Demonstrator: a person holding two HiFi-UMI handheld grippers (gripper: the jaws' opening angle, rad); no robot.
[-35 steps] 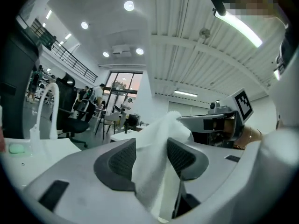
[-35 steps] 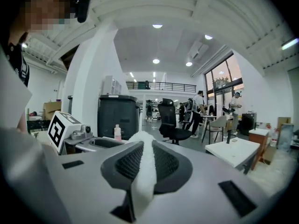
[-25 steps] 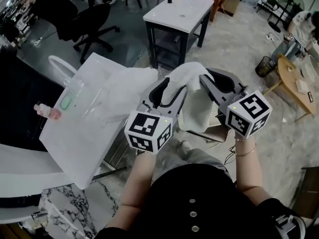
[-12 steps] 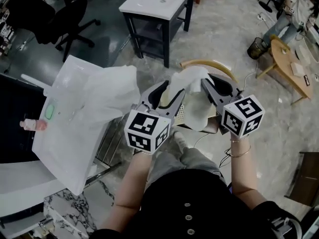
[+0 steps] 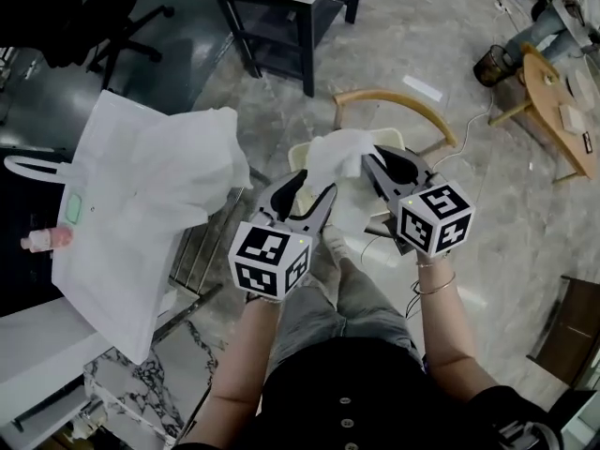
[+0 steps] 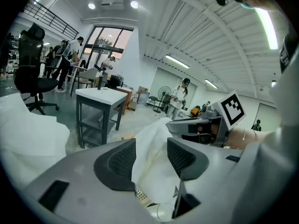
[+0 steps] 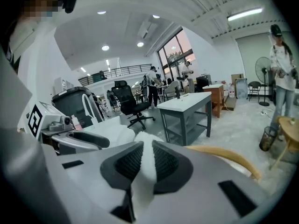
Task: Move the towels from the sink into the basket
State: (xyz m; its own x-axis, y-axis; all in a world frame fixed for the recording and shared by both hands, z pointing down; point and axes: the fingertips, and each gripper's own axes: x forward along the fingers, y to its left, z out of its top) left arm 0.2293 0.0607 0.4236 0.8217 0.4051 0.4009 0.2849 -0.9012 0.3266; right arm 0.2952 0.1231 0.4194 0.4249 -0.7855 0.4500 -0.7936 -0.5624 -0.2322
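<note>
Head view: your left tool (image 5: 305,195) and right tool (image 5: 389,169) each grasp the crumpled white cloth towel (image 5: 336,153). It hangs above the pale basket with a curved wooden handle (image 5: 394,97).

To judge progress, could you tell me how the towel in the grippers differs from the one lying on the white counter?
The held towel hangs in the air over the basket, while the counter towel lies on the white counter. The held towel is clamped by the left gripper and the right gripper; the counter towel is touched by neither. The held towel is bunched narrow, the counter towel spread wider. Both are white.
</note>
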